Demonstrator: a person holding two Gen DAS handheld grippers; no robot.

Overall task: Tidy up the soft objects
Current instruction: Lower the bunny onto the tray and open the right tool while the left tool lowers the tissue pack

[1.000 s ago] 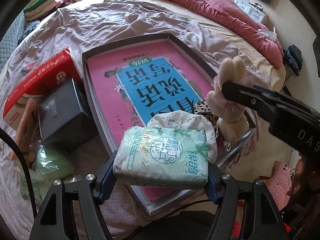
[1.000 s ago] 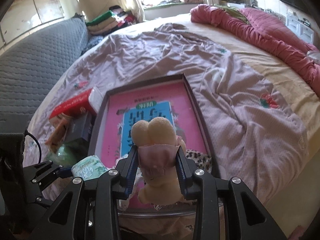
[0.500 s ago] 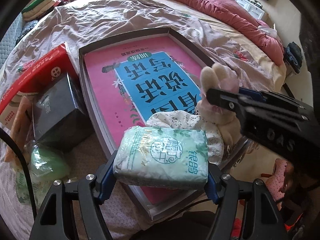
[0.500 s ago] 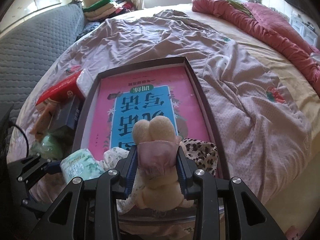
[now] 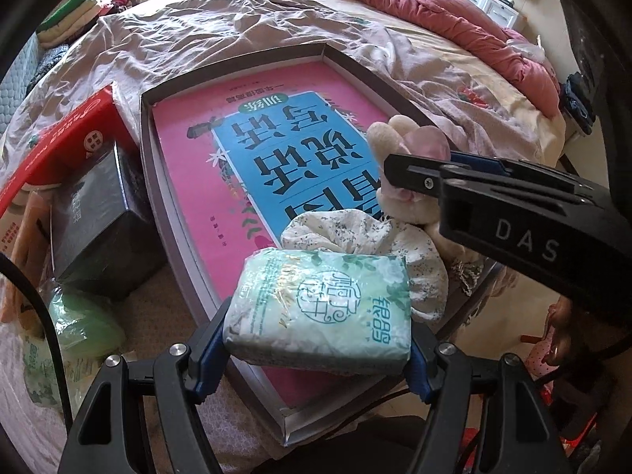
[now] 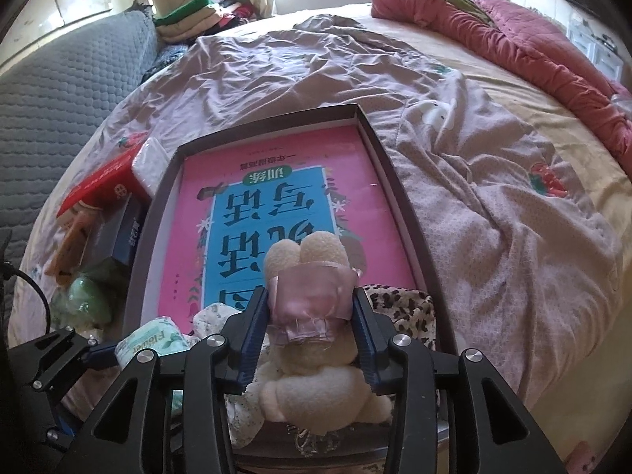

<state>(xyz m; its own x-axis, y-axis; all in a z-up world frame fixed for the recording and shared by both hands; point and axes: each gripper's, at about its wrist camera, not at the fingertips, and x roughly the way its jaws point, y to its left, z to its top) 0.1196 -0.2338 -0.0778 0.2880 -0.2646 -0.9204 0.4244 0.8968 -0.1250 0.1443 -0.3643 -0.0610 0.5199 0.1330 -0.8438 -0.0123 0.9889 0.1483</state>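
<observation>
Left gripper (image 5: 316,349) was clamped on a green tissue pack (image 5: 322,308), held above the near end of the shallow box (image 5: 147,150) on the bed (image 6: 493,205). Right gripper (image 6: 310,324) had its jaws opening around a cream plush rabbit (image 6: 308,359) in a pink dress; blue pads were still touching the dress. The rabbit rested in the box's near corner, against a white floral cloth (image 5: 355,237) and a leopard-print cloth (image 6: 403,308).

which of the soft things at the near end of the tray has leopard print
The leopard-print cloth, bunched in the tray's near right corner. The white speckled fabric bundle beside it carries tiny dark flecks, and the cream plush rabbit is plain.
</observation>
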